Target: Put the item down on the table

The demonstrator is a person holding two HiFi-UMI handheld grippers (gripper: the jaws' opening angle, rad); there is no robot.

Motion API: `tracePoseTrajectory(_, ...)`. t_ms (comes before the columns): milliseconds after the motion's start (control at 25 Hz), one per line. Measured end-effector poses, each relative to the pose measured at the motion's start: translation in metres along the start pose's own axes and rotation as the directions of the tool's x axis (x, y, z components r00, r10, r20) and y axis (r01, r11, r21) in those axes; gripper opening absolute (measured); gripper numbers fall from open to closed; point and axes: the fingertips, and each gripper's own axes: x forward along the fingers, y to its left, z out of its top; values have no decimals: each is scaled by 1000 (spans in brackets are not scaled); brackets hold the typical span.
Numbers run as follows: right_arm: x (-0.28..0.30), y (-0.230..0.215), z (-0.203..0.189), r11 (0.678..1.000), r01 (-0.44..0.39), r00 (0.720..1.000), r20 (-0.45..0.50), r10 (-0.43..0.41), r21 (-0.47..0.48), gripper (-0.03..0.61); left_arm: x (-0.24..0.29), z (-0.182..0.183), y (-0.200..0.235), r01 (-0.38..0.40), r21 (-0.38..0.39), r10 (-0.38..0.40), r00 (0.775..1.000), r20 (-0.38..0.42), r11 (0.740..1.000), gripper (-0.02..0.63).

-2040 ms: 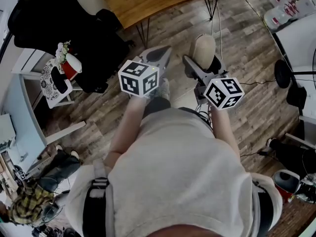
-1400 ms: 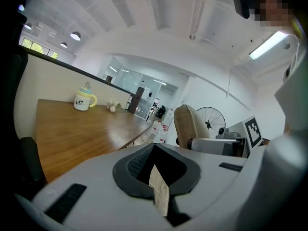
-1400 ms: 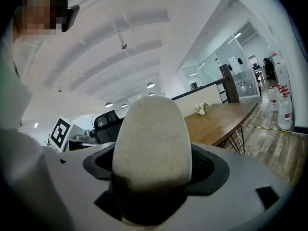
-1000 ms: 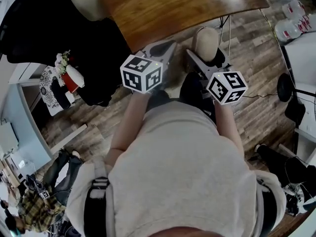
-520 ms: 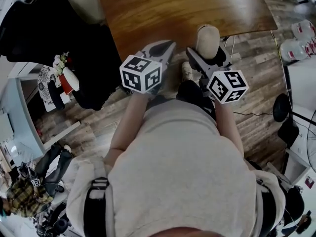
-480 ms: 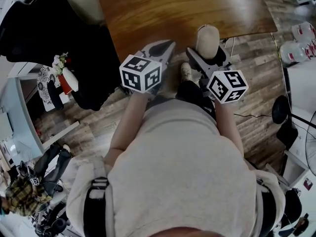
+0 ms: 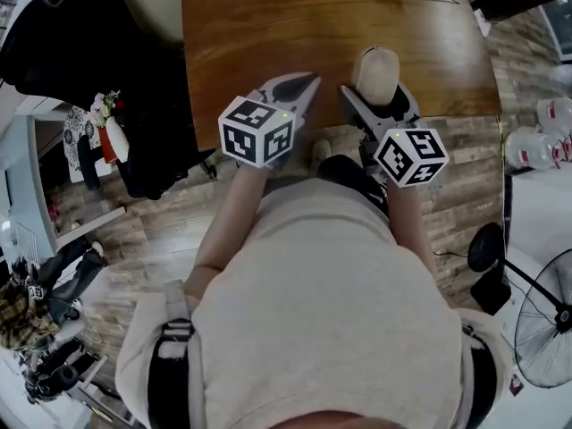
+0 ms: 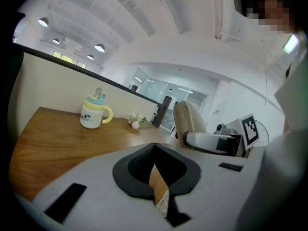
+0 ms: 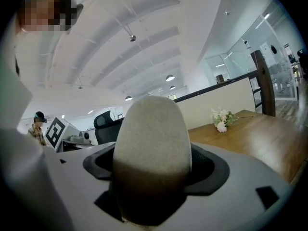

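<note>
Between the right gripper's (image 7: 376, 96) dark pads sat the beige egg-shaped item (image 9: 151, 134), the jaws parted only as wide as its lower half and clamped on both flanks, its rounded top standing clear above them. Its matte, finely speckled skin looked felt-like or foamy, so it was probably light, a little yielding and not slippery; the low side grip seemed sound, though a rounded body might roll if released tilted. The left gripper (image 8: 155, 150) had its jaws brought together, with only a thin tan strip (image 8: 158, 184) in the seam, and whether that was loose or stuck to a pad could not be told. From the head view the item hung over the wooden table's (image 7: 268, 34) near edge, with a mug (image 8: 94, 113) and a small sprig of flowers (image 9: 221, 117) at the table's far edge. The item's underside lay in shadow behind the jaws, so a flat base could not be confirmed, nor its height over the table.
</note>
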Motion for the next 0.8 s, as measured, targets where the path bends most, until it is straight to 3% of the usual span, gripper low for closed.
tracePoseTrajectory(400, 38, -36, 14, 991, -126, 991, -52, 124, -41, 422, 52, 24, 16, -70, -27, 71, 996, 58, 997, 11)
tracePoseTrajectory(800, 53, -49, 7, 988, -157, 985, -69, 157, 4, 422, 62, 26, 31, -114, -68, 119, 990, 71, 991, 11)
